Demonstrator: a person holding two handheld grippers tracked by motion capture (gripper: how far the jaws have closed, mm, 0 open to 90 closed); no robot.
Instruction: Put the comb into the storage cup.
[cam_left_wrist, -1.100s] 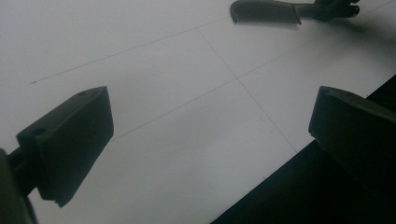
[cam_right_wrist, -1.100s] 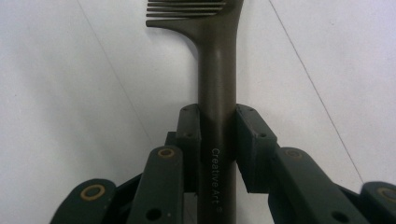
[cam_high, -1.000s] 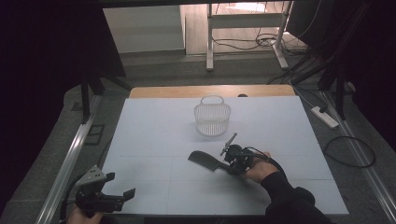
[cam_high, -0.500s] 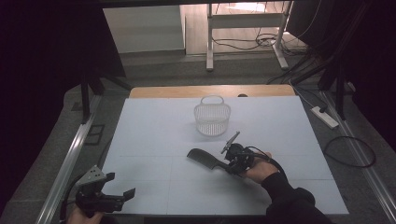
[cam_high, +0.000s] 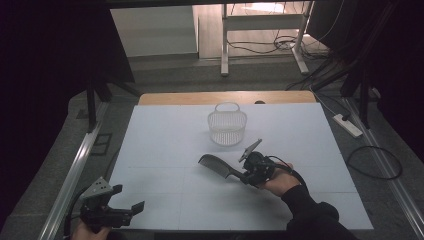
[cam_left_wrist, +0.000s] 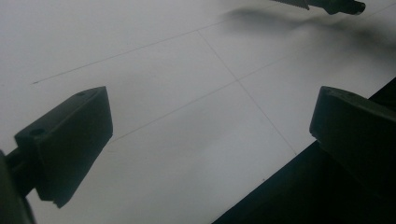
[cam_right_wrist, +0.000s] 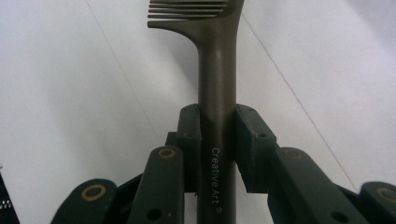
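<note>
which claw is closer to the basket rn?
Right. The right claw holds the comb mid-table, just in front of the white basket. The left claw sits open at the table's near-left corner, far from it.

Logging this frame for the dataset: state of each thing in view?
comb: clamped by its handle, teeth end sticking out past the jaws
right gripper: shut on the comb
left gripper: open, nothing between the jaws, at the near left table edge
basket: upright, looks empty, apart from both grippers
table: white sheet over the top
</note>
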